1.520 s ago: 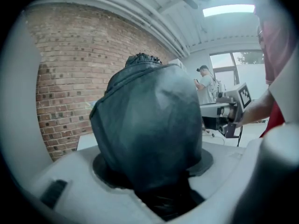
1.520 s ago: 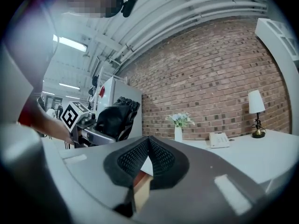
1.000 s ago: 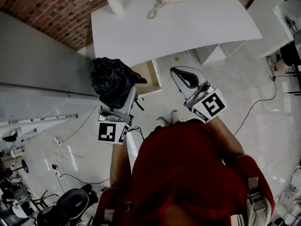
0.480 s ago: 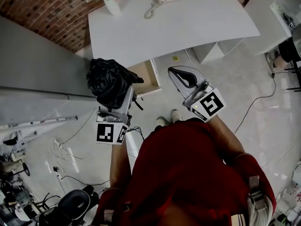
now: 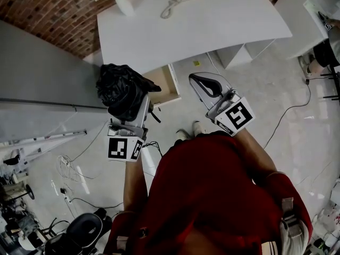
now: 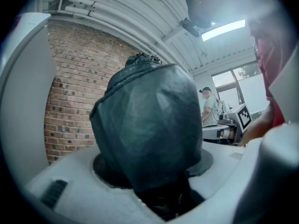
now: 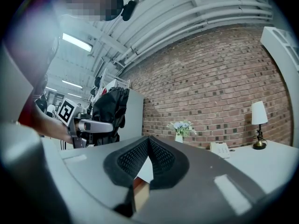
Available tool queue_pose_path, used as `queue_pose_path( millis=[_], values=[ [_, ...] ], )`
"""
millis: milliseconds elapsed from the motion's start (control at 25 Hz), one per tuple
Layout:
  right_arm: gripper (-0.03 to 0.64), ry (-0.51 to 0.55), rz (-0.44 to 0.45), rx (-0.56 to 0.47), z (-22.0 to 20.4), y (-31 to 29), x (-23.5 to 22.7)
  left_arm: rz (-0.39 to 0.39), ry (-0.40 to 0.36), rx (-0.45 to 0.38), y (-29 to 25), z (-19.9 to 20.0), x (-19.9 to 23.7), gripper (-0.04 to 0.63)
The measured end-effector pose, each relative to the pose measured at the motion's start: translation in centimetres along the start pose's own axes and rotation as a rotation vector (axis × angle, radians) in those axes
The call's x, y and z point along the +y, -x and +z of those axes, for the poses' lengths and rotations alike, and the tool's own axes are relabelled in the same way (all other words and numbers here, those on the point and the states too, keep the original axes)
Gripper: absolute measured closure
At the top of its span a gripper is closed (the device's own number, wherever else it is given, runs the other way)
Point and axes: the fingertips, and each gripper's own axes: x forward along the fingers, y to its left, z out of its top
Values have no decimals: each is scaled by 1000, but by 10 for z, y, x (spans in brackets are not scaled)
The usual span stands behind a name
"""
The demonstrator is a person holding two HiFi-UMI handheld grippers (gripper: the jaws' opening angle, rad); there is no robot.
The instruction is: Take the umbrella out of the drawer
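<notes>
Above the floor, near the open drawer [image 5: 162,85] | the black umbrella [image 5: 123,91] is being held up, already out, by the left gripper [image 5: 129,104], whose wide jaws are being pressed on its cloth | the right gripper [image 5: 198,81] is being held closed together with nothing in it, likely not needed | the squeeze is being shown by the left gripper view, the drawer best by the head view
</notes>
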Motion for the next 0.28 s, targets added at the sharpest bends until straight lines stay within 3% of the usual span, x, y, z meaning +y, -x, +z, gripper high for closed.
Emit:
queue_pose_path(
  millis=[280],
  values=[
    [604, 3, 0, 4, -2, -2, -1, 0, -3, 3, 0, -3, 3, 333]
  ],
)
